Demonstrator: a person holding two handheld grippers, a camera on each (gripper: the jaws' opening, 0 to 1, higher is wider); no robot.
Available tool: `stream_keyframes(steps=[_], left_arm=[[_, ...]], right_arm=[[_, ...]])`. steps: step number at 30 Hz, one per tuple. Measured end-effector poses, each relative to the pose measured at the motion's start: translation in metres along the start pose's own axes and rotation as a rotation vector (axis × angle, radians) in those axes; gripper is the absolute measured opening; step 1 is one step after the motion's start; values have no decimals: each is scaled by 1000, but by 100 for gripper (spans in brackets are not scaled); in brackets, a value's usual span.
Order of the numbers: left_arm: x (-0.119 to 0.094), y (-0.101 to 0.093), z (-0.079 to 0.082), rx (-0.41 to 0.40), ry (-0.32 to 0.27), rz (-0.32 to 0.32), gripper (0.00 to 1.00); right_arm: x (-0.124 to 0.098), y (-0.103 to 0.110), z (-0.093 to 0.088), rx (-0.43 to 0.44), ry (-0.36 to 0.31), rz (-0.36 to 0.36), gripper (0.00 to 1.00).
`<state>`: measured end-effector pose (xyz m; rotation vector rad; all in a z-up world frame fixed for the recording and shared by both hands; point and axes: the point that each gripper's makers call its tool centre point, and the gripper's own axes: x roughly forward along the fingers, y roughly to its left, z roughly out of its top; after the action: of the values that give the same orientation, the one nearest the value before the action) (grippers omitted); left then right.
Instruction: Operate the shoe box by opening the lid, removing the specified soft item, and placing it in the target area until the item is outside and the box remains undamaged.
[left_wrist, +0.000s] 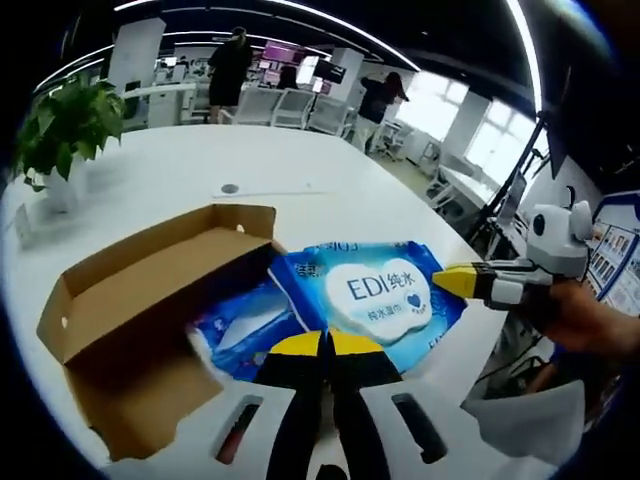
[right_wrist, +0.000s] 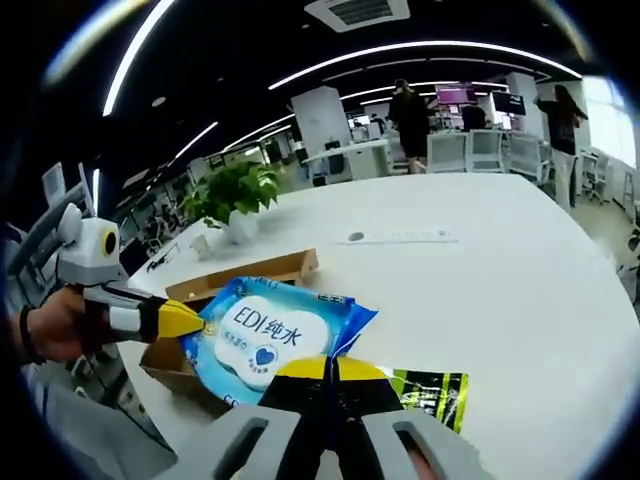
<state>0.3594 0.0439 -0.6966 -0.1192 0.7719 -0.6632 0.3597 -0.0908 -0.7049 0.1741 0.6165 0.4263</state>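
A brown cardboard shoe box (left_wrist: 130, 300) lies on the white table with its lid folded back; its rim (right_wrist: 250, 270) also peeks out behind the pack. A blue wet-wipe pack (left_wrist: 375, 295) labelled EDI is held just right of the box, over its edge. My left gripper (left_wrist: 325, 345) is shut on the pack's near edge. My right gripper (left_wrist: 462, 281) comes in from the right, shut on the pack's far corner. Seen the other way, the right gripper (right_wrist: 325, 368) pinches the pack (right_wrist: 265, 340) while the left gripper (right_wrist: 185, 321) grips its left edge. Another blue packet (left_wrist: 245, 330) lies in the box.
A green-and-black packet (right_wrist: 432, 388) lies on the table beside the right gripper. A potted plant (left_wrist: 65, 125) stands at the table's far left. The white table (right_wrist: 480, 260) stretches away, with chairs and standing people (left_wrist: 230, 65) beyond it.
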Motion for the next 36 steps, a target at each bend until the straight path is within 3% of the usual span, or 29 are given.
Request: stream_keyframes(steps=[9, 19, 25, 36], left_arm=[[34, -55, -6, 56, 45, -71, 0], [69, -94, -20, 113, 102, -125, 0], [92, -100, -31, 161, 148, -132, 0], [110, -90, -51, 152, 199, -96, 0]], right_arm=[[-37, -51, -18, 33, 4, -61, 0], [-62, -97, -37, 66, 20, -118, 0], [-62, -115, -50, 78, 47, -132, 0], [-43, -127, -66, 88, 96, -113, 0]])
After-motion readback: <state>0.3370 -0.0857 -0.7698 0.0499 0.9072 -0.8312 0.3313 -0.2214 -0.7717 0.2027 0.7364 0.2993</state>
